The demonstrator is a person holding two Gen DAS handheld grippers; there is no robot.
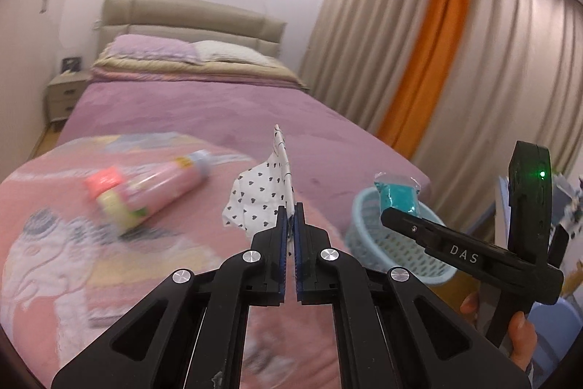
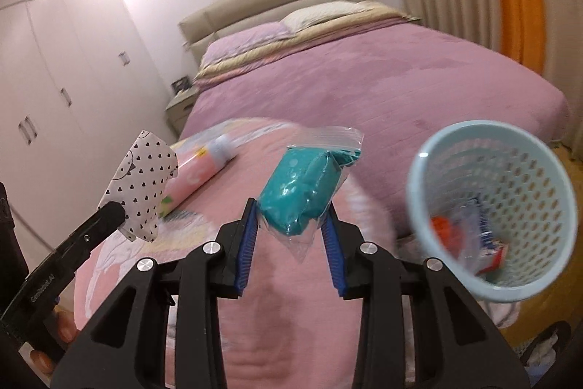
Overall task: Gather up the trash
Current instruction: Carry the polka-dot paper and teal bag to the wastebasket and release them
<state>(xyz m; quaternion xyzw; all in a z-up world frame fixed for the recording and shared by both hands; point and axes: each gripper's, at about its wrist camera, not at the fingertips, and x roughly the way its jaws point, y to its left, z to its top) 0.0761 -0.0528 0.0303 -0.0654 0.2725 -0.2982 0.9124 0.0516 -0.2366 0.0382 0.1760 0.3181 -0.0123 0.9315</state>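
Note:
My left gripper (image 1: pixel 290 211) is shut on a crumpled white paper with black hearts (image 1: pixel 260 197), held up above the pink blanket; the same paper (image 2: pixel 140 185) shows at the left of the right wrist view. My right gripper (image 2: pixel 291 212) is shut on a clear zip bag with a teal lump inside (image 2: pixel 300 194), also lifted off the bed; the bag (image 1: pixel 395 197) appears in the left wrist view in front of the basket. A pale blue perforated basket (image 2: pixel 492 203) stands to the right off the bed's corner, with some wrappers in its bottom. The basket (image 1: pixel 393 243) lies beyond both grippers.
A pink bottle (image 1: pixel 153 192) lies on its side on the pink blanket (image 1: pixel 54 243). The purple bedspread (image 2: pixel 364 90) runs back to pillows and a beige headboard. Curtains hang at the right, white wardrobes (image 2: pixel 54 90) at the left. A person's fingers (image 1: pixel 521 338) hold the right tool.

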